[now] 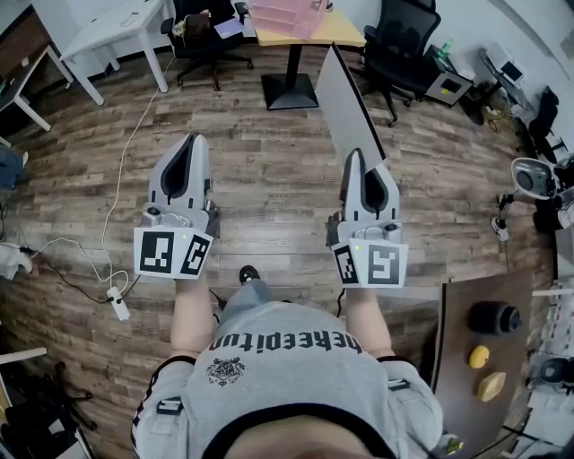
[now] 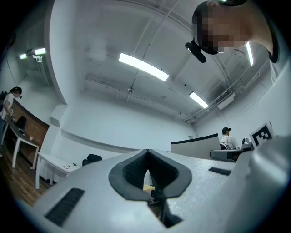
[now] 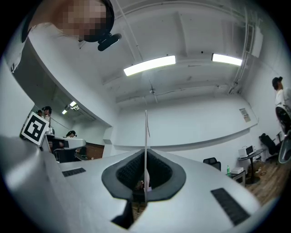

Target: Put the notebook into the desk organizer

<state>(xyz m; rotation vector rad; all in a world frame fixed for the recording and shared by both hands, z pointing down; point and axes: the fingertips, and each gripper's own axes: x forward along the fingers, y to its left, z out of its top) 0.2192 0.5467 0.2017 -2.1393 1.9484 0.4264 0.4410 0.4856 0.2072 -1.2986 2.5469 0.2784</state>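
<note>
In the head view, a thin grey notebook [image 1: 348,108] stands on edge. It reaches forward from my right gripper [image 1: 356,154], which is shut on its near end. In the right gripper view the notebook [image 3: 146,132] shows as a thin vertical edge clamped between the dark pads of that gripper [image 3: 145,152]. To the left, my left gripper [image 1: 193,139] is held level with the right one, shut and empty; in its own view the left gripper [image 2: 148,152] has its pads together. A pink desk organizer [image 1: 287,16] sits on a yellow table [image 1: 339,34] far ahead. Both grippers hang over the wooden floor.
Black office chairs [image 1: 399,45] stand around the yellow table, and a white desk [image 1: 117,27] is at the far left. A white cable and power strip [image 1: 118,305] lie on the floor at left. At right, a brown tabletop [image 1: 466,341] carries a black object and yellow items.
</note>
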